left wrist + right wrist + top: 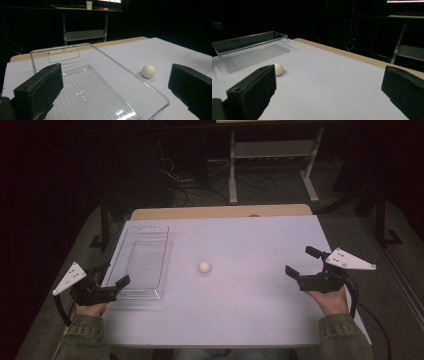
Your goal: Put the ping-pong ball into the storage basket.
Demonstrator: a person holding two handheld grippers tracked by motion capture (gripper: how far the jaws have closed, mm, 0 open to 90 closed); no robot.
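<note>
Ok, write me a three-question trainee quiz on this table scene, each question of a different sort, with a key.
1. True or false: the small white round ball lies inside the clear plastic rectangular tray.
2. Multiple choice: the left tool is A) shut on the ball, B) open and holding nothing, C) shut on the tray's rim.
3. Fill in: in the high view, the ball rests on the white table top between the tray and the ______ tool.

Key: 1 false: it sits on the table beside the tray. 2 B. 3 right: the right tool is also open and holds nothing.
</note>
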